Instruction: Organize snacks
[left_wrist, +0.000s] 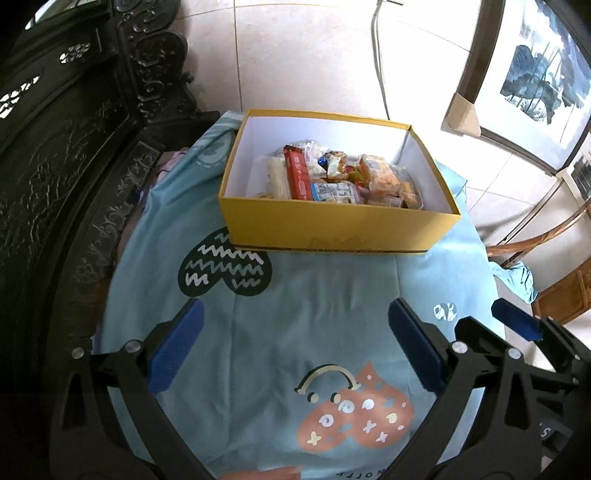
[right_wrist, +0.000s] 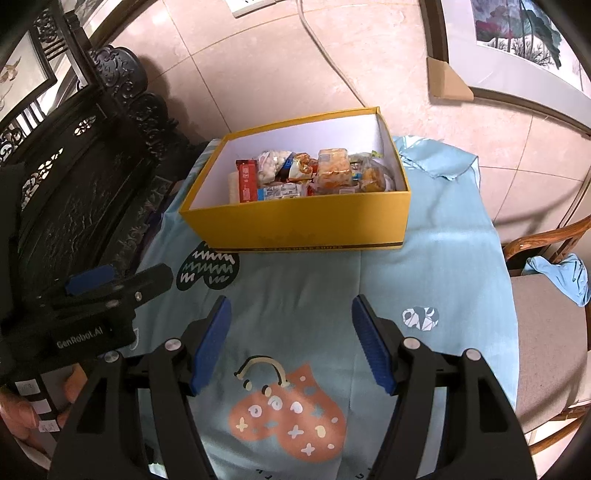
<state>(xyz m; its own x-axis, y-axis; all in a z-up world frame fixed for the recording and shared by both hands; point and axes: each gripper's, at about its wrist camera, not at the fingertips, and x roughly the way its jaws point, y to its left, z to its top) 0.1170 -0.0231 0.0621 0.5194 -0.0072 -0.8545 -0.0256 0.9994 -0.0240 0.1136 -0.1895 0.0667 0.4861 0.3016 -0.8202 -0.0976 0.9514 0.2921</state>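
Observation:
A yellow cardboard box (left_wrist: 332, 230) stands at the far side of the table; it also shows in the right wrist view (right_wrist: 295, 225). Several wrapped snacks (left_wrist: 332, 177) lie inside it, among them a red bar (right_wrist: 246, 182) and orange-wrapped cakes (right_wrist: 332, 170). My left gripper (left_wrist: 295, 339) is open and empty, held above the light blue patterned cloth (left_wrist: 314, 295) well short of the box. My right gripper (right_wrist: 291, 332) is open and empty, beside the left one over the same cloth (right_wrist: 295, 280). The left gripper's body (right_wrist: 103, 295) shows at the left of the right wrist view.
A dark carved wooden cabinet (left_wrist: 74, 147) stands at the table's left. Framed pictures (left_wrist: 535, 74) lean on the tiled floor at the right. A wooden chair (right_wrist: 546, 332) with a blue cloth on it stands to the right of the table.

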